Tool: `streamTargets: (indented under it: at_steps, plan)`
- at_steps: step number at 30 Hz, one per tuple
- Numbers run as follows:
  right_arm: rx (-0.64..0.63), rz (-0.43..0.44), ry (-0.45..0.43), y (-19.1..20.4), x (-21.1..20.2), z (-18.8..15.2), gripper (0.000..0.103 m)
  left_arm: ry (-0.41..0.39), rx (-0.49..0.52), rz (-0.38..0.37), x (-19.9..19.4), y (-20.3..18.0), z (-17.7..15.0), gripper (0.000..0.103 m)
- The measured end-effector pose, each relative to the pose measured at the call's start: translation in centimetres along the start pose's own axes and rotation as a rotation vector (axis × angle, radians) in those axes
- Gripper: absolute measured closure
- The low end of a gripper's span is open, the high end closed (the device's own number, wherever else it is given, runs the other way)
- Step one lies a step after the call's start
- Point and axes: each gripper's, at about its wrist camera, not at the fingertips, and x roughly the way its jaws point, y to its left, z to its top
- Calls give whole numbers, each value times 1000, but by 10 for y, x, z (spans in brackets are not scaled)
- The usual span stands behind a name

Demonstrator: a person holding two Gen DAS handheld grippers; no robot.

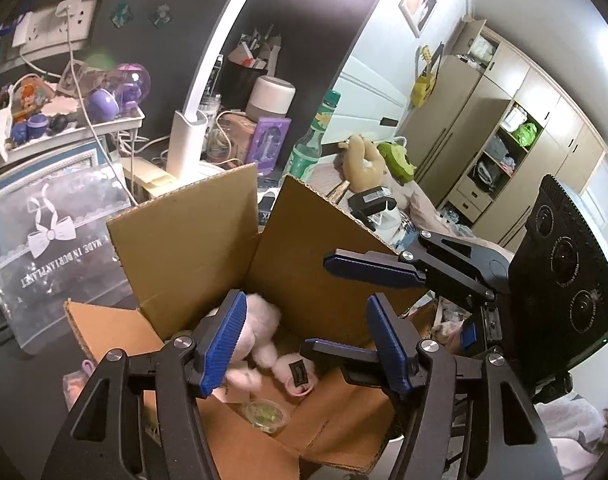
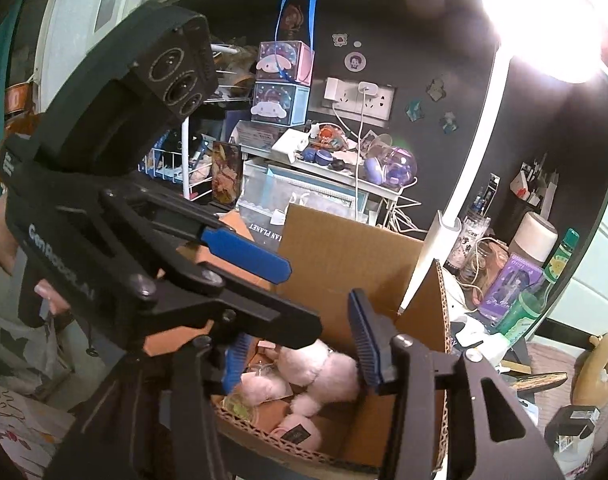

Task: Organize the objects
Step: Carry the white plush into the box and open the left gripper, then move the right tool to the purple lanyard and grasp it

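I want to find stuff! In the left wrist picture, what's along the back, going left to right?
Purple globe → white lamp → purple box → green bottle → tan plush → wardrobe.

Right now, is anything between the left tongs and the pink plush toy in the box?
No. In the left wrist view the left tongs hang open over the cardboard box, with nothing between them and the pink plush toy below.

Count: 1 cardboard box [image 1: 304,248], open. Inside: 1 pink plush toy [image 1: 260,332], 1 small clear lidded cup [image 1: 266,414]. Beside the box: 1 green glass bottle [image 1: 312,140], 1 white desk lamp [image 1: 186,144], 2 stacked cartoon-dog boxes [image 2: 282,82], 1 clear zip bag [image 1: 52,248].
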Motion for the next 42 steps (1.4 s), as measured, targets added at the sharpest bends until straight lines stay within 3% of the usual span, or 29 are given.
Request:
streamTargets:
  at_steps: [12,17,23,32,37,42]
  plan:
    - [-17,-5,-14,14,-12,8,60,-67,2,10,-37,4,-11,42]
    - [-41,23,-30,36,-18,18,60,-128,-7,38,-71,14,-26,41]
    - [-99,92,-37,77,-14,32,60,-219,-42,113,-124,38,-56,32]
    - [-155,259,26,155,28,41,60,-291,-147,241,-178,90,-118,26]
    - [-96,325,103,184,68,28,60,-291,-202,261,-182,116,-146,26]
    - [31,244,142,179,102,11,60,-269,-243,266,-175,134,-164,26]
